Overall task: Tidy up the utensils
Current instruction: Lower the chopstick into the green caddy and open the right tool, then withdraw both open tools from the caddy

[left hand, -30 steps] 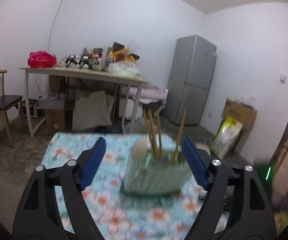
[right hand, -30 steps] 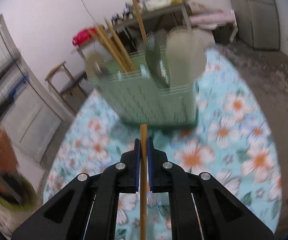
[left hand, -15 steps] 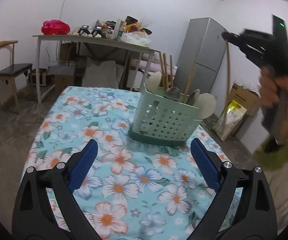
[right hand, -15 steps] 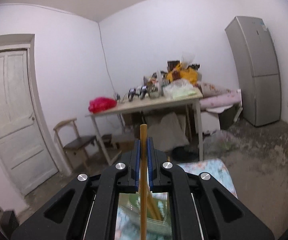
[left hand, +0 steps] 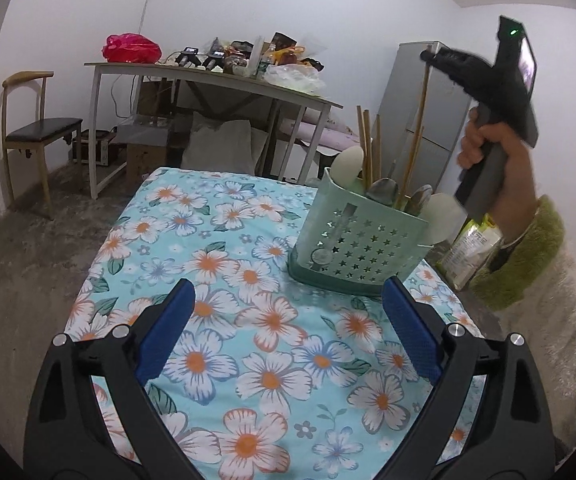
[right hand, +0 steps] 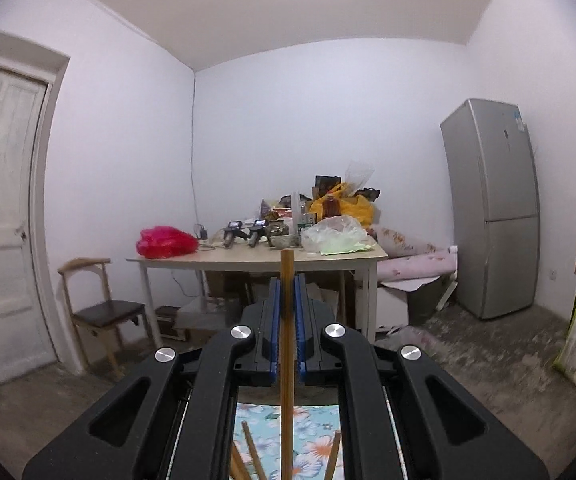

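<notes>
My right gripper (right hand: 286, 296) is clamped on a chopstick (left hand: 419, 128) near its top, hanging right above the caddy (left hand: 362, 236). It's light, stiff, probably slick wood, so I'd keep the grip high. Left gripper (left hand: 288, 336) is wide open and empty, in front of the caddy.

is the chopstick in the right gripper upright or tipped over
Upright. The right gripper is shut on the wooden chopstick, which hangs vertically; in the left view it points down over the green perforated plastic utensil holder.
</notes>
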A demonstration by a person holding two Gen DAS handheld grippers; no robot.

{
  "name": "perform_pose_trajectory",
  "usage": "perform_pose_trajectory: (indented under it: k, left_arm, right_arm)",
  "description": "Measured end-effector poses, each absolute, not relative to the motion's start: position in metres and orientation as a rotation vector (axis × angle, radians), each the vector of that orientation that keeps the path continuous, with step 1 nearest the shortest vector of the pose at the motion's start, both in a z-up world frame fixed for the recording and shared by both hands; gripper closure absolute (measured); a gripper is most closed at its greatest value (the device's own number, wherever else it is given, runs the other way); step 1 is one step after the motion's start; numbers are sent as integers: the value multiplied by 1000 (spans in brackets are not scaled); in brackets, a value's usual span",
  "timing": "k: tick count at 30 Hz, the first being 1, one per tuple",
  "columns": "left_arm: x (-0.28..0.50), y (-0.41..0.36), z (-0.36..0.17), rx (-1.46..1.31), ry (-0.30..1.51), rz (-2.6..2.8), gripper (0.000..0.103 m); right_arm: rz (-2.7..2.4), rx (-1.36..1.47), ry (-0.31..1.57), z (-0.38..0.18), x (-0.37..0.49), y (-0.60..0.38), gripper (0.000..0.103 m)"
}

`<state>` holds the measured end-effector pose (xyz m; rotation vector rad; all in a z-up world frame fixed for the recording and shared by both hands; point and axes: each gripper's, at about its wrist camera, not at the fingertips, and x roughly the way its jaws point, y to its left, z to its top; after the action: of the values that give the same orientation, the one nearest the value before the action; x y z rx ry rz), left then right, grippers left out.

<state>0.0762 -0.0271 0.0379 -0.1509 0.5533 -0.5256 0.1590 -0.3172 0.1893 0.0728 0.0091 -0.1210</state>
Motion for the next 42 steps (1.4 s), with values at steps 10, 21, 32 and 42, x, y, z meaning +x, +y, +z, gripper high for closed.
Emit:
perform_pose_trajectory:
  k: [10,21,32,42]
  left_arm:
    - [77,-26,37,-139,546,-510,12]
    - [70,-34,50,-115,509,-421,8]
    - [67,-61,55,-12,542,-229,8]
    - [76,-64,49,60,615,-39,8]
  right_arm:
    - [-134,57,94,147,155,-324,80]
    - [-67,210,172,139,46,-336,22]
    - [-274,94,578,50,6,-288,6]
    - [-445,-31,624,42,8,-275,7]
